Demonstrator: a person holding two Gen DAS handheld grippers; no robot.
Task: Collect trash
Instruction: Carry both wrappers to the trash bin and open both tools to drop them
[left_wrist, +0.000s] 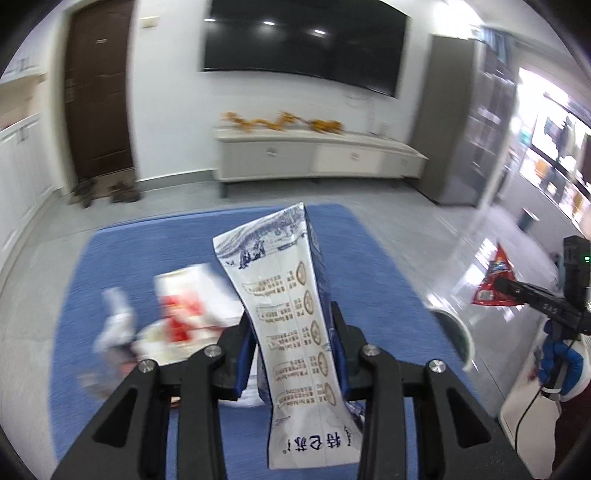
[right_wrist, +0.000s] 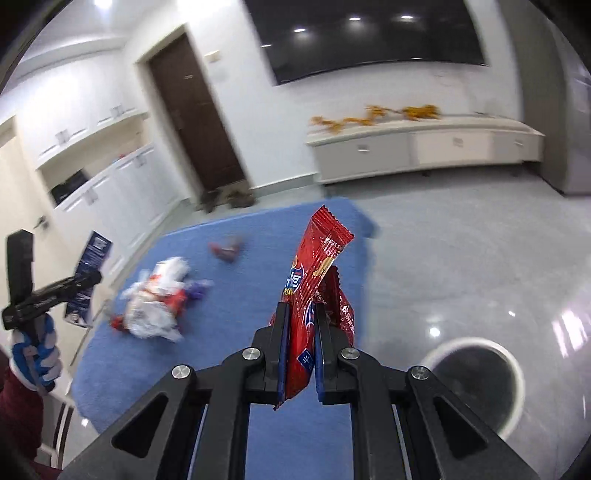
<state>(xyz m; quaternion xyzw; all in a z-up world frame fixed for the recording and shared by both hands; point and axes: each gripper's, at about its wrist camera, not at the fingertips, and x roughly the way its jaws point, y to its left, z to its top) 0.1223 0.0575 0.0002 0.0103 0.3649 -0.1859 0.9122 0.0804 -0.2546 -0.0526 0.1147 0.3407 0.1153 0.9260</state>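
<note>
My left gripper (left_wrist: 291, 317) is shut on a flattened white and blue milk carton (left_wrist: 295, 295), which stands up between its fingers above the blue-covered table (left_wrist: 147, 251). In the right wrist view the same gripper (right_wrist: 88, 277) shows at far left with the carton (right_wrist: 92, 258). My right gripper (right_wrist: 301, 310) is shut on a red snack wrapper (right_wrist: 317, 258), held over the table's right edge. That gripper (left_wrist: 502, 284) and its red wrapper (left_wrist: 495, 277) also appear at the right of the left wrist view. A white-rimmed round bin (right_wrist: 517, 373) stands on the floor at the lower right.
A blurred pile of red and white wrappers (right_wrist: 155, 299) and a small red wrapper (right_wrist: 227, 249) lie on the blue table (right_wrist: 240, 295). The bin's rim (left_wrist: 466, 332) shows just right of the table. A low white cabinet (left_wrist: 314, 155), a door and a wall screen are behind.
</note>
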